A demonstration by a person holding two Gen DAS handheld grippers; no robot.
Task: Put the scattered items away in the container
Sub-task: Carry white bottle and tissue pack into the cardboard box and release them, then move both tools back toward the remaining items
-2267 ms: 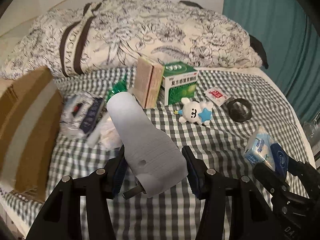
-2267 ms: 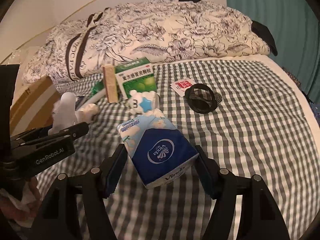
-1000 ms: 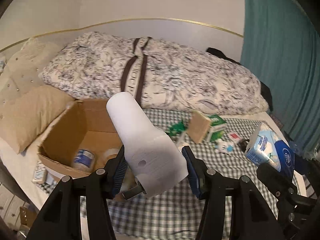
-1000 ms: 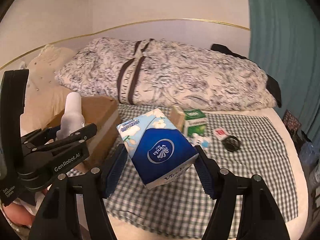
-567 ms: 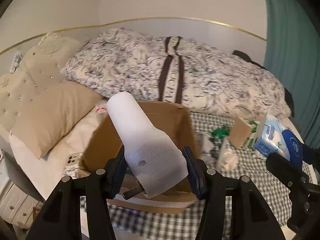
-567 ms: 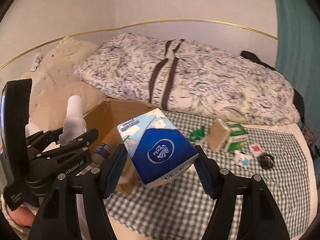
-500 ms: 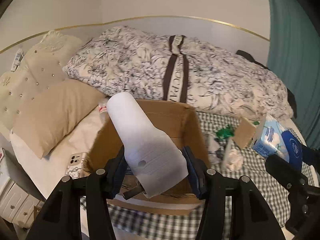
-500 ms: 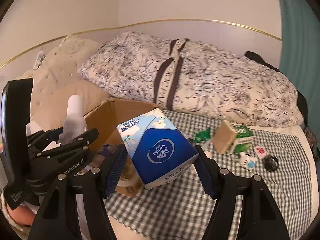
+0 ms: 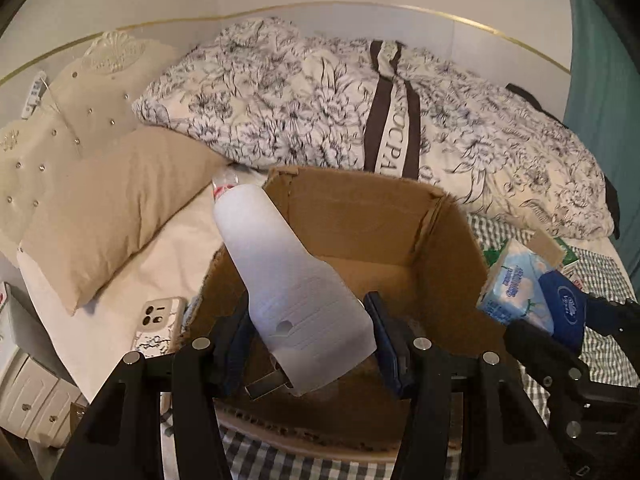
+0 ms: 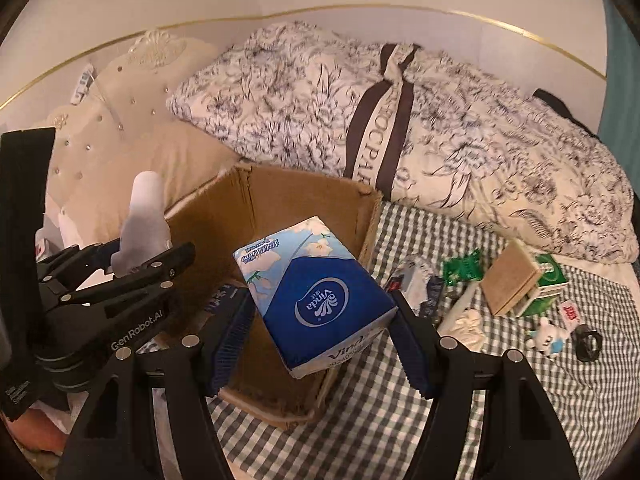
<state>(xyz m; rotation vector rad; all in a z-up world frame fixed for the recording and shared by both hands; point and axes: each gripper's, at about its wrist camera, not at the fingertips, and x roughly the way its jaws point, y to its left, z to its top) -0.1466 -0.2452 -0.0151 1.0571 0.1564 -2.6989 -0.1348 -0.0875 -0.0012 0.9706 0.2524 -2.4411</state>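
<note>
Matt white plastic bottle [image 9: 294,292], rough cardboard box [image 9: 360,216], glossy tissue pack [image 10: 316,292].

A floral duvet [image 9: 400,120] is lying bunched across the bed [image 10: 520,400], far ahead of the hand-held gripper. A beige pillow [image 9: 108,208] is leaning ahead to its left, and a phone [image 9: 156,326] is lying near, lower left.

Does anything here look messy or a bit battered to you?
Yes. The cardboard box has ragged, torn edges at its rim and corners. On the checked sheet beside it, items lie scattered: a green carton, a small toy figure and a crumpled white tissue.
</note>
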